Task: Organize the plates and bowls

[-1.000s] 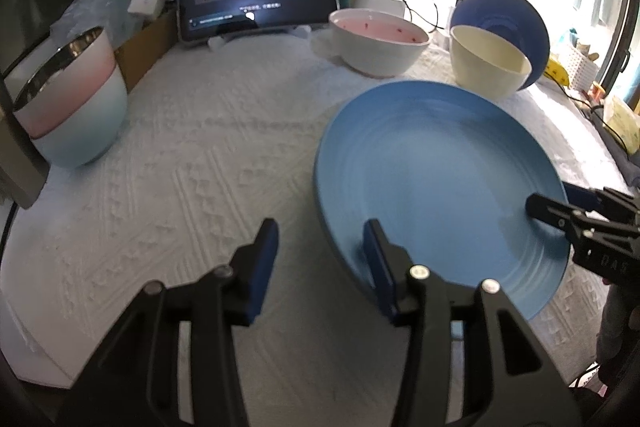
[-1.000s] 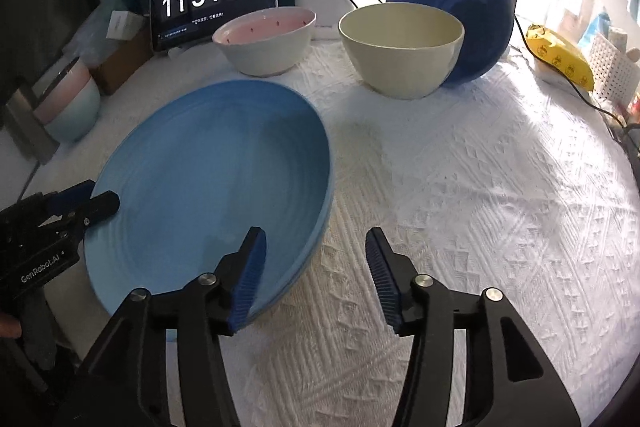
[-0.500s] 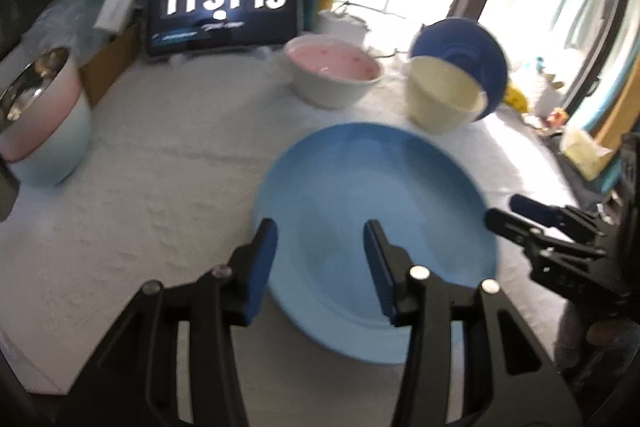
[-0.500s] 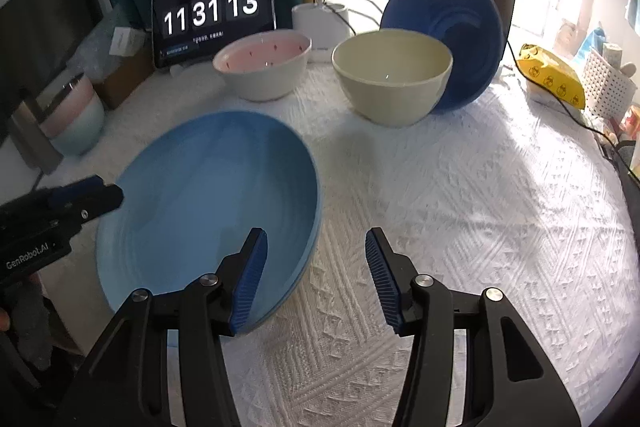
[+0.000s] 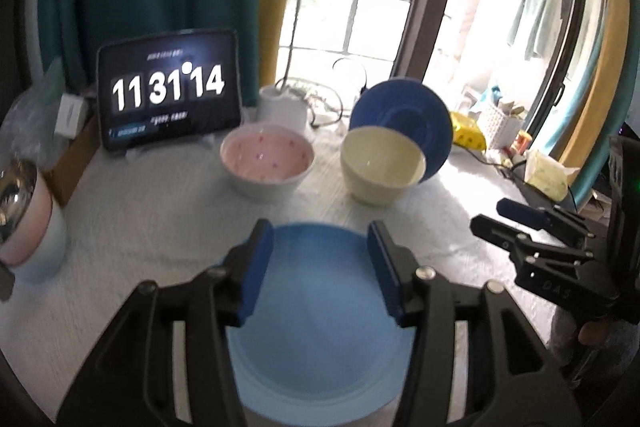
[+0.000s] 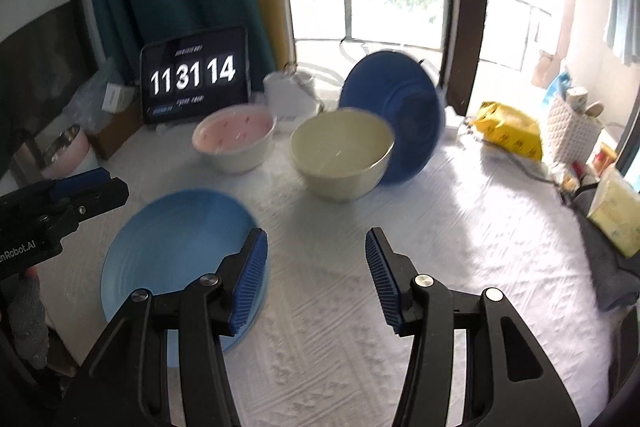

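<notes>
Tongs on both sides hang apart over the desk [image 6: 460, 227], empty: left gripper [image 5: 320, 263], jaws opening, above the light blue plate [image 5: 320, 347] at the near edge; right gripper [image 6: 316, 267] just beside it.

Light blue plate [image 5: 320, 339] flat on cloth, nearest. Behind: pink-lined bowl [image 5: 267, 163] and cream bowl [image 5: 382, 167], upright. Dark blue plate [image 5: 404, 115] propped on edge behind cream bowl.
</notes>
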